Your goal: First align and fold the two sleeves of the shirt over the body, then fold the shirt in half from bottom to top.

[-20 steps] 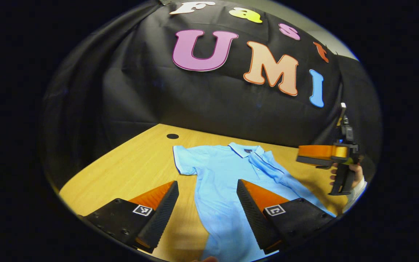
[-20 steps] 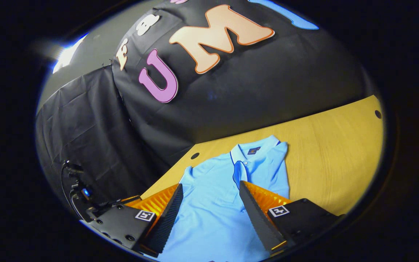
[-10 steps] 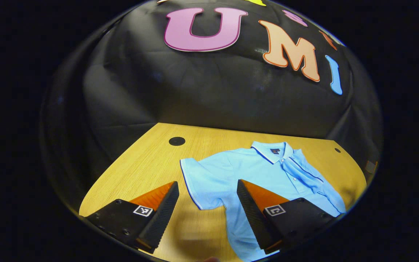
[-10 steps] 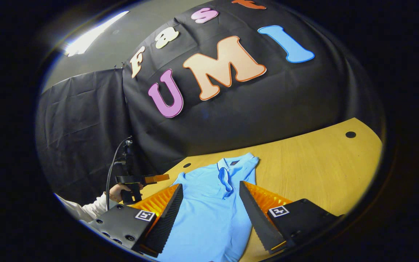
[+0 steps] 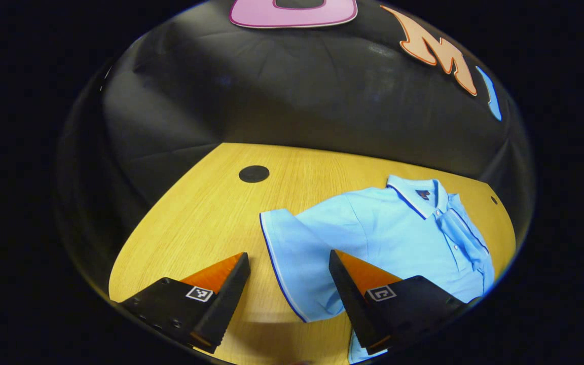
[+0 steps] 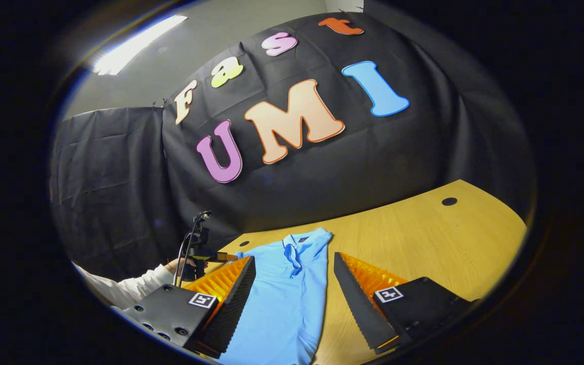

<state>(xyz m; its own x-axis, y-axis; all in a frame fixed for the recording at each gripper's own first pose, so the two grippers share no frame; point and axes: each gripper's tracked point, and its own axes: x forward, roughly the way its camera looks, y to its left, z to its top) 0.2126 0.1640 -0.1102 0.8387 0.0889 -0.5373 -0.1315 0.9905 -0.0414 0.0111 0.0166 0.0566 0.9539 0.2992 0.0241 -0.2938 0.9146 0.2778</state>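
Item one, the light wooden table (image 5: 211,203) with round black grommet holes, spans the lower half of both views. Item two, the light blue short-sleeved polo shirt with dark piping (image 5: 393,233), lies flat on it, right of centre in the left gripper view and bottom centre in the right gripper view; its far sleeve looks already laid over the body. Item three, the unfolded near sleeve (image 5: 292,263), spreads flat at lower centre of the left gripper view. Item four, your left gripper (image 5: 289,280), fingers spread wide, straddles that sleeve's piped hem without gripping. Item five, your right gripper (image 6: 293,294), likewise spread, holds nothing above the shirt's body. Step in hand, by my reading: the second sleeve fold. Next you lower, pinch the hem, and carry it across the chest.
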